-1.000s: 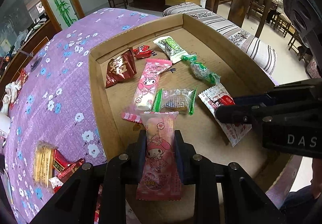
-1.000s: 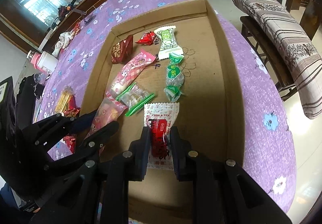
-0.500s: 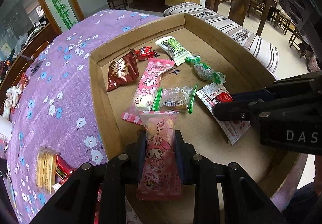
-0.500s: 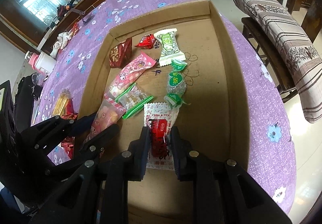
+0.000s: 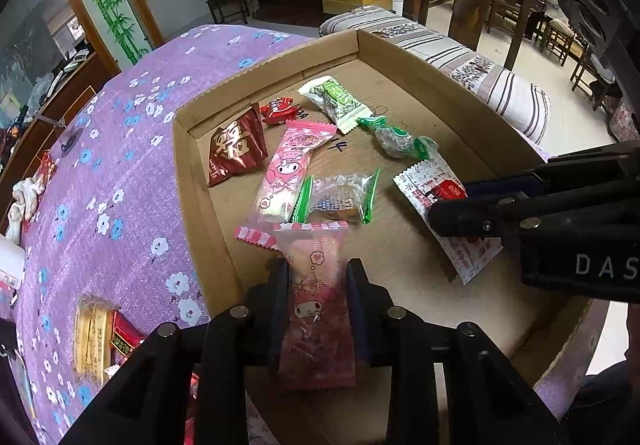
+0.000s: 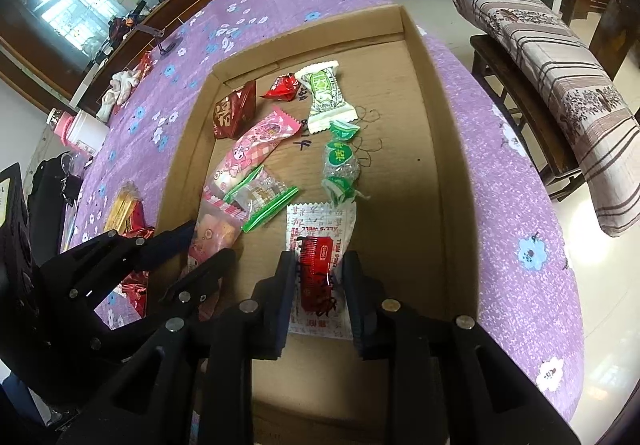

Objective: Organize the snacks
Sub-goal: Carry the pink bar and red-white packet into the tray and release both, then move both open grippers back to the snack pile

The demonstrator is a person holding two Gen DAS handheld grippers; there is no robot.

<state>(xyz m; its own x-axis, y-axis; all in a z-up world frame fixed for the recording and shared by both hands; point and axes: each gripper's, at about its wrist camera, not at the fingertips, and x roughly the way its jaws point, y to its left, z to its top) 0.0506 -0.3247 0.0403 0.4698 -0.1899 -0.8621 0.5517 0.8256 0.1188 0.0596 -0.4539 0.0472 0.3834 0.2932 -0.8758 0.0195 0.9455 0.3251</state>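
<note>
A shallow cardboard box (image 5: pixel 200 181) (image 6: pixel 452 213) lies on a purple flowered tablecloth. My left gripper (image 5: pixel 314 281) is shut on a pink cartoon snack pack (image 5: pixel 316 309) over the box's near left part; this pack also shows in the right wrist view (image 6: pixel 210 237). My right gripper (image 6: pixel 318 277) is shut on a white and red snack pack (image 6: pixel 320 265), which also shows in the left wrist view (image 5: pixel 440 197). Inside the box lie another pink pack (image 5: pixel 292 169), a clear green-edged pack (image 5: pixel 340 193), a dark red bag (image 5: pixel 236 149), a small red candy (image 5: pixel 280 109), a white-green pack (image 5: pixel 336 101) and a green twist candy (image 5: pixel 394 141).
Outside the box on the cloth, at its left, lie a yellow wafer pack (image 5: pixel 90 337) and red snacks (image 5: pixel 124 337). A pink-lidded cup (image 6: pixel 80 129) and white cloth (image 6: pixel 120 85) stand farther left. A striped cushioned bench (image 6: pixel 560 85) is to the right of the table.
Both grippers keep their packs held. The view has drawn slightly nearer over the box; the snacks inside have not moved.
</note>
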